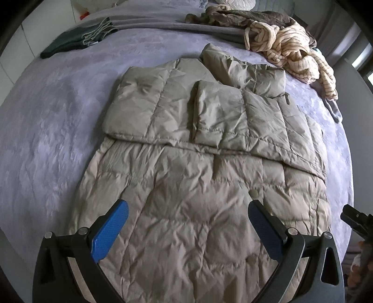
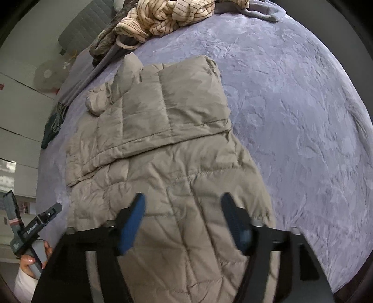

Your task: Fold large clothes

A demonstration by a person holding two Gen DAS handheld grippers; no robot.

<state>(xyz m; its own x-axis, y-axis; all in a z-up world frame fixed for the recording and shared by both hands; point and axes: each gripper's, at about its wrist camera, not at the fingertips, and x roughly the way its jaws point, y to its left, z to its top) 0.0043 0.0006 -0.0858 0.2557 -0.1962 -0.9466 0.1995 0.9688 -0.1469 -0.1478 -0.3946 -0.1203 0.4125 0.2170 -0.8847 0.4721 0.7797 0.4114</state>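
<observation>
Tan and puffy, the quilted coat point(image 1: 186, 163) lies flat in the middle of the bed, on a soft purple blanket point(image 1: 46, 130). Its far part is folded over, with both sleeves lying on top. The left gripper point(image 1: 187, 209) hangs just over the near end of the coat. Its blue fingers point(image 1: 112, 230) are spread wide and hold nothing. The right gripper point(image 2: 183, 205) hangs over the coat too, spread wide with nothing in it. At the far side of the bed sits a bunched-up cream striped top point(image 1: 293, 51) on a brown blanket point(image 1: 244, 18), close to the coat's sleeve. A folded dark green scarf point(image 1: 77, 39) with a fringe lies well away, near the bed's far left edge.
</observation>
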